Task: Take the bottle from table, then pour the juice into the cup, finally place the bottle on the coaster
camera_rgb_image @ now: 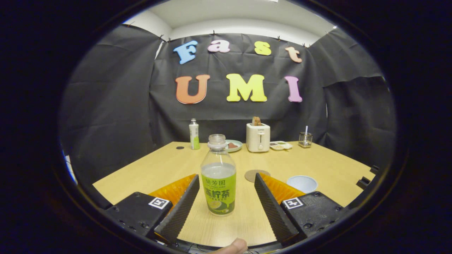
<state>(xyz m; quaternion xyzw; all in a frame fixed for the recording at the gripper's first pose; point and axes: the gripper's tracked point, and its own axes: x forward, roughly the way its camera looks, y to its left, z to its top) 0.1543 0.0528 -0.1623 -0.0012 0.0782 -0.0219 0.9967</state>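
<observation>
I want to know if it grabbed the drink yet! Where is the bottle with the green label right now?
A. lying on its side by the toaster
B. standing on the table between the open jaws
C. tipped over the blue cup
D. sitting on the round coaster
B: the bottle stands upright on the table between the gripper jaws, which are spread wide and touch neither side of it.

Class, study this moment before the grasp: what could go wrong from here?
1. The bottle has no cap, so a jolt from the open gripper closing unevenly may slosh juice out.
2. The cup is low and shallow; pouring could overshoot.
3. The coaster sits close beside the cup, risking a knock.
</observation>
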